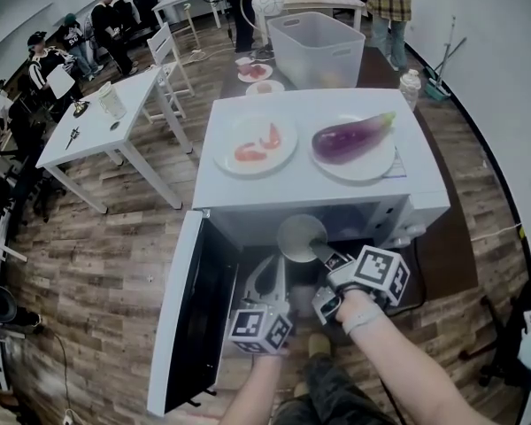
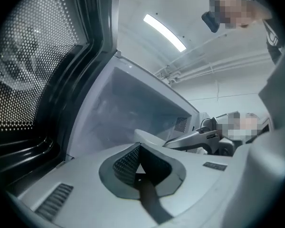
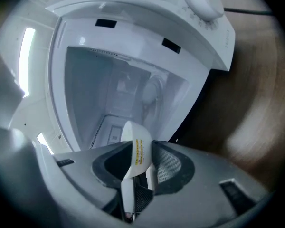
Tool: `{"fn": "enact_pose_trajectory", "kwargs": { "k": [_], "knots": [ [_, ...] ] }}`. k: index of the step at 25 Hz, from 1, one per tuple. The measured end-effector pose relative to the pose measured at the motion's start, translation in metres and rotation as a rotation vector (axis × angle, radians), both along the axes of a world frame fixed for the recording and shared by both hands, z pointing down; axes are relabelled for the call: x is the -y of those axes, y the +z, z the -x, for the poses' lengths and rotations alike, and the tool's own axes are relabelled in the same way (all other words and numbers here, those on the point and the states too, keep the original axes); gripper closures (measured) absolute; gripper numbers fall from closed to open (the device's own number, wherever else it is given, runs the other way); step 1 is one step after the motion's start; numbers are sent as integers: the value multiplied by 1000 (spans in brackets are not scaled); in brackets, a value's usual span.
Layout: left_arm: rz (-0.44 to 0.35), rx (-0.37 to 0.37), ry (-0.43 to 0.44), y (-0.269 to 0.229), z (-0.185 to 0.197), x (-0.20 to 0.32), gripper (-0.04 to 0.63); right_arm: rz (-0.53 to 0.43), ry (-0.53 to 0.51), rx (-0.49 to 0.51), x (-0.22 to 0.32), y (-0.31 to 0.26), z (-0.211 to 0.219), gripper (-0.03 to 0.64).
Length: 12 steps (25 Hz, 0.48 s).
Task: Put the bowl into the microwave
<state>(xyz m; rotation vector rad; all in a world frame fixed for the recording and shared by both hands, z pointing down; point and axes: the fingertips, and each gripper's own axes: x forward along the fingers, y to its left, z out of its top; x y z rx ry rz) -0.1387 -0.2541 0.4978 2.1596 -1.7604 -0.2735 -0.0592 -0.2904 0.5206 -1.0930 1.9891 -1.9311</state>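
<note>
The white bowl [image 1: 301, 237] hangs at the mouth of the open white microwave [image 1: 310, 184], with my right gripper [image 1: 323, 253] shut on its rim. In the right gripper view the bowl [image 3: 137, 148] shows edge-on between the pads, a yellow sticker on it, in front of the bare cavity [image 3: 123, 94]. The microwave door [image 1: 195, 317] swings open to the left. My left gripper [image 1: 270, 271] stays low beside that door, jaws together and holding nothing. In its own view the left gripper [image 2: 140, 167] faces the cavity [image 2: 133, 108], with the door's mesh window [image 2: 33, 56] at the left.
On top of the microwave stand a plate of red food [image 1: 255, 144] and a plate with an eggplant [image 1: 354, 140]. A clear plastic bin [image 1: 317, 47] sits behind. White tables, chairs and several people are at the far left. The control knob [image 3: 202, 4] is on the microwave's right.
</note>
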Motion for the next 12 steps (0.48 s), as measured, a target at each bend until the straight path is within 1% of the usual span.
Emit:
{"fn": "enact_pose_trajectory", "kwargs": {
  "k": [12],
  "knots": [
    [32, 16, 53, 10, -12, -2, 604, 20, 44, -15, 6, 6, 3, 492]
  ]
}}
